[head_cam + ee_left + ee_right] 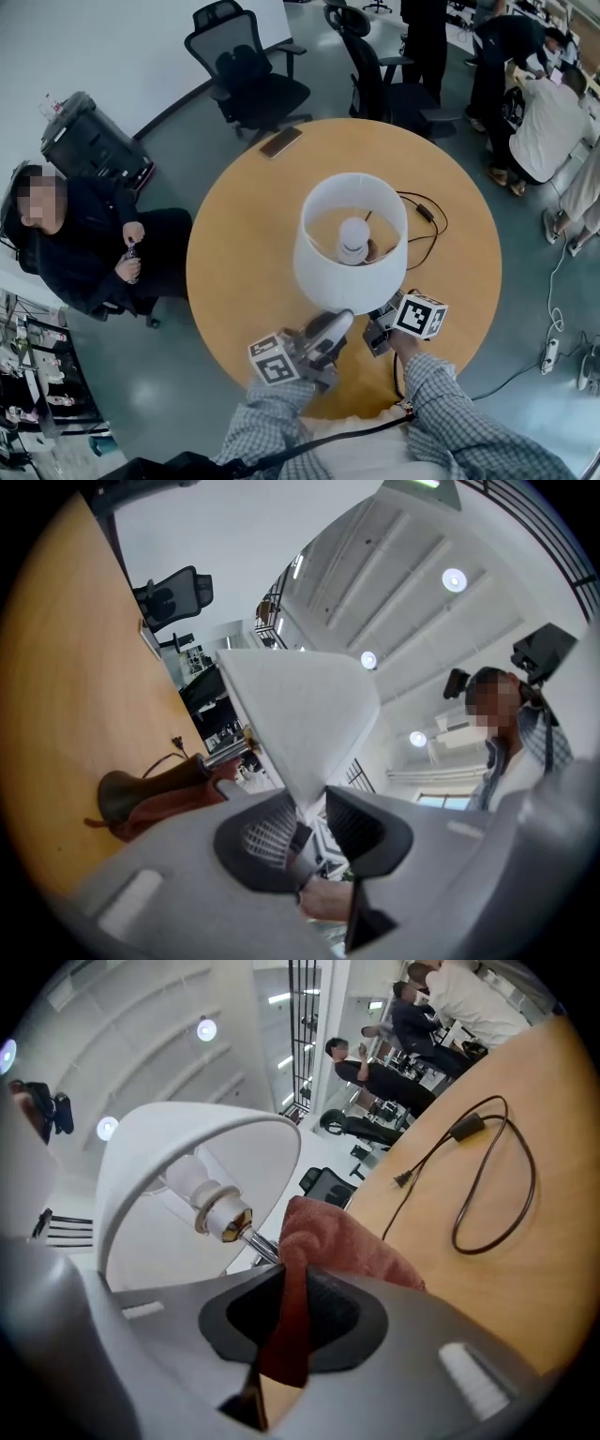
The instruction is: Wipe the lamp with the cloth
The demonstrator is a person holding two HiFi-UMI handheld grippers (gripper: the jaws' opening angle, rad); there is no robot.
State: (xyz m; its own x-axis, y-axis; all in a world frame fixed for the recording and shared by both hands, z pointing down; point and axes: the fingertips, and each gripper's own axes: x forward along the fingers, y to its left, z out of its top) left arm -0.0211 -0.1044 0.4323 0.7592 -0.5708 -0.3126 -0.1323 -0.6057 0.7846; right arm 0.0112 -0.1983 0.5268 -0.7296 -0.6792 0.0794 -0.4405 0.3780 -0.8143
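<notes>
My left gripper [336,325] is clamped on the near rim of the lamp [352,267] shade, and only its own view shows the dark base [120,794] underneath. The lamp stands upright in the middle of the table [234,244], its long axis vertical and the shade opening facing my head camera. My right gripper [379,330] reaches in level beside it, pinching the reddish cloth [342,1241]. Only its view shows the cloth just by the stem.

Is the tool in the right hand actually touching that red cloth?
Touching. The right gripper view shows the right tool with its jaws closed on the red cloth, a fold of it pinched between them.
</notes>
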